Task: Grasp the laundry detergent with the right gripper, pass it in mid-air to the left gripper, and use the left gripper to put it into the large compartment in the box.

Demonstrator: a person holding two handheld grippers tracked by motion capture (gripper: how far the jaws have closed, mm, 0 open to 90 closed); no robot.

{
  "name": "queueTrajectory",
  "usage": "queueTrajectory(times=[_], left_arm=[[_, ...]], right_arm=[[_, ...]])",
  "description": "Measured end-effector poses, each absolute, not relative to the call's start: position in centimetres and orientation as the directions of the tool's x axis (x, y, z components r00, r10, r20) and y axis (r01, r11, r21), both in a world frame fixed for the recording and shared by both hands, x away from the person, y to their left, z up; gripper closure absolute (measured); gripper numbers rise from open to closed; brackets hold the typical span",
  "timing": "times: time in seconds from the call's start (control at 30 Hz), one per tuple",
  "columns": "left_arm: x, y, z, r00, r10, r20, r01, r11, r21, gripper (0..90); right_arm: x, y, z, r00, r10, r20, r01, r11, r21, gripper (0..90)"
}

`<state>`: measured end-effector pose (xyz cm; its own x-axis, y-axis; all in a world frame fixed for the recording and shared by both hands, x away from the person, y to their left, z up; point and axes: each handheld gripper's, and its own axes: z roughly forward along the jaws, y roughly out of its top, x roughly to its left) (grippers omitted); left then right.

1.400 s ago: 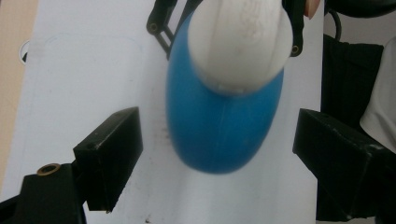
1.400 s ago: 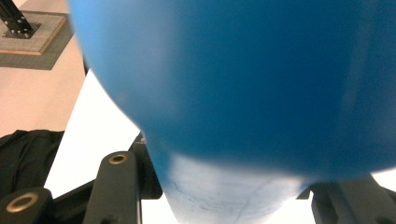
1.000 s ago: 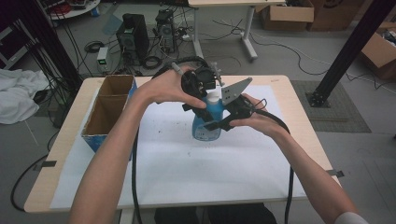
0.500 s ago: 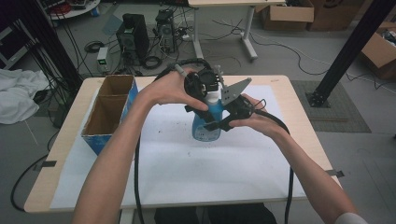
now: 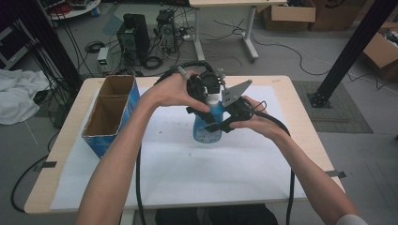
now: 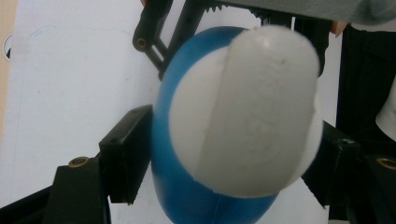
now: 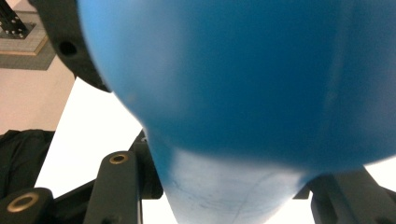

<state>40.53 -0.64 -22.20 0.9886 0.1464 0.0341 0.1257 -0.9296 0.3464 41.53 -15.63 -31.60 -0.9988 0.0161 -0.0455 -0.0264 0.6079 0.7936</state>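
An open cardboard box (image 5: 110, 112) sat at the tabletop's (image 5: 291, 140) left. At centre stood a blue bottle (image 5: 208, 126), its white cap (image 6: 254, 116) half hidden from above. The left gripper (image 5: 205, 91), jaws just closing, flanked the cap; contact was unclear. The right gripper (image 5: 220, 123) clenched the bottle's body.

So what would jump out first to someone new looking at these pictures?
The blue plastic bottle with a white cap, mid-table on the white paper sheet, gripped by the right tongs at its body. The left tongs have just been closing around the cap. An open cardboard box sits far left.
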Motion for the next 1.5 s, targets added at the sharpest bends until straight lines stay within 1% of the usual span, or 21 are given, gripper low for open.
queueTrajectory(times=[0.7,0.77,0.93,1.3,1.5], left_arm=[[40.46,-0.72,-22.63,0.990,0.133,0.045,0.111,-0.938,0.329,32.0],[40.42,-0.76,-22.70,0.989,0.145,0.044,0.121,-0.932,0.341,33.2],[40.49,-0.77,-22.68,0.989,0.137,0.051,0.112,-0.937,0.332,35.7],[40.47,-0.76,-22.73,0.989,0.143,0.041,0.119,-0.929,0.351,36.7],[40.62,-0.82,-22.99,0.989,0.143,0.031,0.126,-0.938,0.322,37.0]], right_arm=[[41.45,-15.49,-31.76,-0.999,0.018,-0.047,-0.027,0.608,0.793,46.1],[41.46,-15.48,-31.79,-0.999,0.018,-0.046,-0.026,0.608,0.793,46.1],[41.47,-15.51,-31.86,-0.999,0.017,-0.046,-0.026,0.607,0.794,46.1],[41.50,-15.61,-31.97,-0.999,0.011,-0.032,-0.019,0.599,0.800,45.9],[41.54,-15.54,-32.22,-1.000,0.004,-0.018,-0.011,0.599,0.800,45.4]])
